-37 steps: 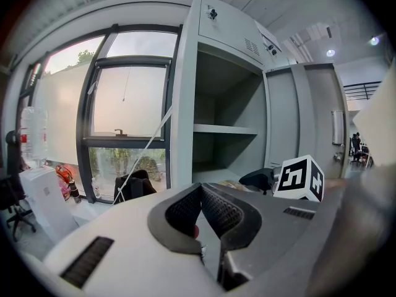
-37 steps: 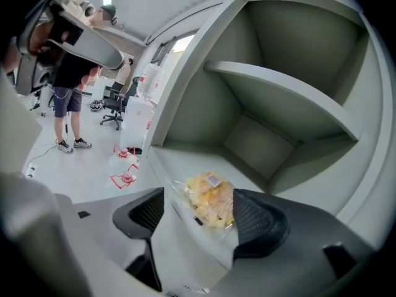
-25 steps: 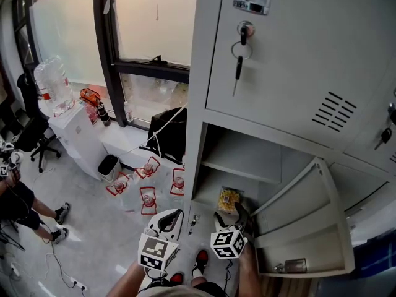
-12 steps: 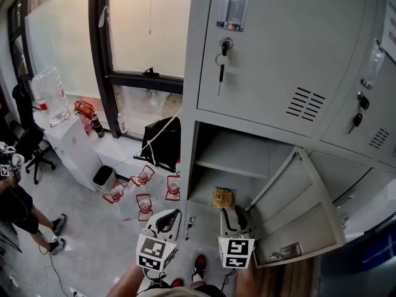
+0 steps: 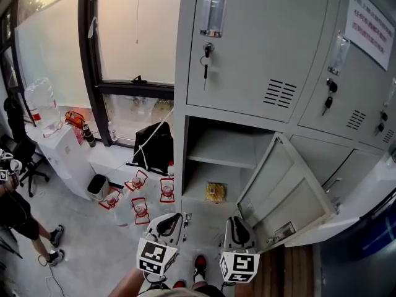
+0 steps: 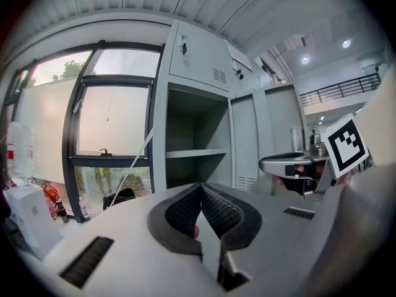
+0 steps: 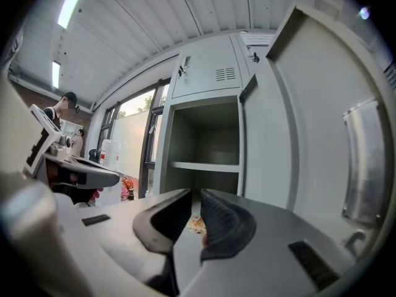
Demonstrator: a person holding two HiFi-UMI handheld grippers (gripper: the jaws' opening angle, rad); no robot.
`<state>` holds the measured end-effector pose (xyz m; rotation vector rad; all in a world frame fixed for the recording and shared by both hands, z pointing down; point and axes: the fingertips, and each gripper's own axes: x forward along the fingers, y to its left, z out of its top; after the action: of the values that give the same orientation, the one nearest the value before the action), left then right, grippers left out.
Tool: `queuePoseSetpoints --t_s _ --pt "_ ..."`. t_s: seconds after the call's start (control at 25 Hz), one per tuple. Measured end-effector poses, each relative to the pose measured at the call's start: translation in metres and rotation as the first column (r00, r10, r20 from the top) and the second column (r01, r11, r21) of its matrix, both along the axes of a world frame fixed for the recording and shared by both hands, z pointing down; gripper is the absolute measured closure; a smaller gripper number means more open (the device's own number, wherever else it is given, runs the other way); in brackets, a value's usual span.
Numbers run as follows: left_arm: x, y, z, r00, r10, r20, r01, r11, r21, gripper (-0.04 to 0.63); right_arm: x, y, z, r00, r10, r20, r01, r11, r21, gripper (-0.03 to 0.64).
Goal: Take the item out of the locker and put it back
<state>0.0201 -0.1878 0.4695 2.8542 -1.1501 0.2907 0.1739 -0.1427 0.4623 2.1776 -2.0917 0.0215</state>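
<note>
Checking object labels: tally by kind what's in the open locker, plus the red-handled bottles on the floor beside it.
snack bag: 1
shelf: 1
red-handled bottles: 4
Total: 6

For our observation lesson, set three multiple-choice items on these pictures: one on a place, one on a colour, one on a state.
1. Where does the snack bag lie? A under the shelf; B on the shelf; C outside the locker.
2. What colour is the bag? A red; B yellow; C blue.
3. How is the lower locker door? A shut; B swung open; C taken off.
Answers: 1 A, it lies below the shelf, inside; 2 B, its contents show yellow; 3 B, the door stands swung out to the right.
</note>
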Motion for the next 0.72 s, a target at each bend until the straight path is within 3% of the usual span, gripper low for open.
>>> queuePoseSetpoints --t_s 0.44,0.72 --pt "-0.011 0.04 0.007 0.999 0.042 0.001 -0.042 0.999 -0.012 0.574 -0.015 0.071 0.025 0.998 0.058 0.018 -0.058 0.998 -0.024 0.591" --pt "-0.016 0.049 0.009 0.999 0.047 0.009 -0.047 0.999 -0.017 0.574 -0.015 0.081 0.031 0.997 0.066 0.037 -0.065 0.997 -0.03 0.591"
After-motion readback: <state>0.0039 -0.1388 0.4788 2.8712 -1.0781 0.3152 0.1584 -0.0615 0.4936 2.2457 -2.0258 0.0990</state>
